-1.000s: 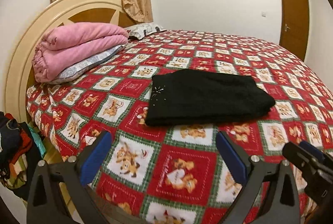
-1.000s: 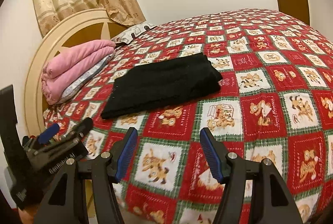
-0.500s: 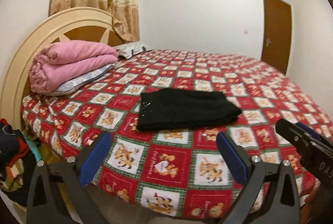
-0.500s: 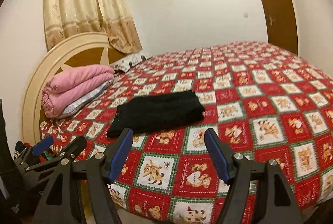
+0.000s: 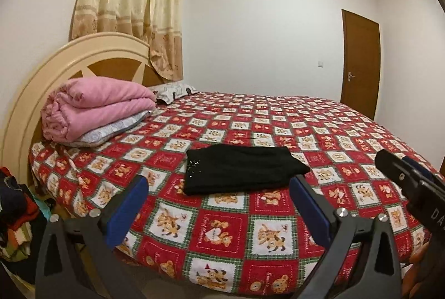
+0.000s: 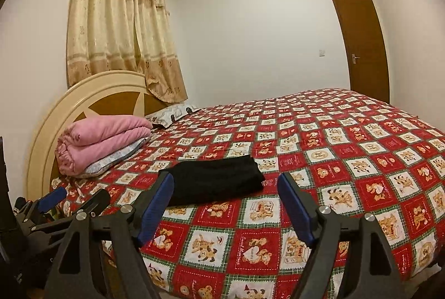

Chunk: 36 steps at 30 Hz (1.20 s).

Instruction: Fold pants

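Note:
The black pants lie folded into a flat rectangle on the red patterned bedspread, near the bed's front edge; they also show in the right wrist view. My left gripper is open and empty, held back from the bed edge, short of the pants. My right gripper is open and empty, also back from the bed. Each gripper shows at the edge of the other's view, the right one and the left one.
A folded pink blanket on a grey pillow sits at the cream headboard. A second pillow lies behind it. A clothes pile is left of the bed. A brown door stands at the far right.
Both grippers have pulled back and tilted up from the bed. The pants look smaller and farther away. More wall and ceiling show. Both grippers stay open.

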Each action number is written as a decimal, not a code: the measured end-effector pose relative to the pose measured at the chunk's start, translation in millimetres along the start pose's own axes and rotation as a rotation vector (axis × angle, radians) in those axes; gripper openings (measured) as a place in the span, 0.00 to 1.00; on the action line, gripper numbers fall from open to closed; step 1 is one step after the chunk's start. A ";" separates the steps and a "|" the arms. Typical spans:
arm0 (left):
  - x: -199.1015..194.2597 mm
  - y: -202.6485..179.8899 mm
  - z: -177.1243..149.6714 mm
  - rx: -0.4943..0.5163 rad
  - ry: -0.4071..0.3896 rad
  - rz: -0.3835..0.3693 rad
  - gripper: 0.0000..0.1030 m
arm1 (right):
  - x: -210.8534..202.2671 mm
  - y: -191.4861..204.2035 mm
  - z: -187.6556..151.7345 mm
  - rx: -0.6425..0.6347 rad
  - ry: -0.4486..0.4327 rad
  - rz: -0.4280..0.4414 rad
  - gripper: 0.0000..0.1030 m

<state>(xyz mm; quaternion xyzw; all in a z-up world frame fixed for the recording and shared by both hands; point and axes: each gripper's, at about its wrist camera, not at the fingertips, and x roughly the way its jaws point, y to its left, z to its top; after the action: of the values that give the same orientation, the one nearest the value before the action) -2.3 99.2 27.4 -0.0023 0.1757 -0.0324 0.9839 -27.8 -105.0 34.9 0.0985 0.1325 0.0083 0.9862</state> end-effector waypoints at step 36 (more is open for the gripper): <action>-1.6 -2.8 -0.6 0.025 0.027 0.033 1.00 | 1.7 -0.9 -2.4 0.014 0.008 0.001 0.77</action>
<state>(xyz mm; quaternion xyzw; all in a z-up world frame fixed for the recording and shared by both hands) -4.2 96.5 27.4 0.0132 0.1888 -0.0187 0.9818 -26.7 -105.4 32.0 0.1055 0.1365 0.0081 0.9850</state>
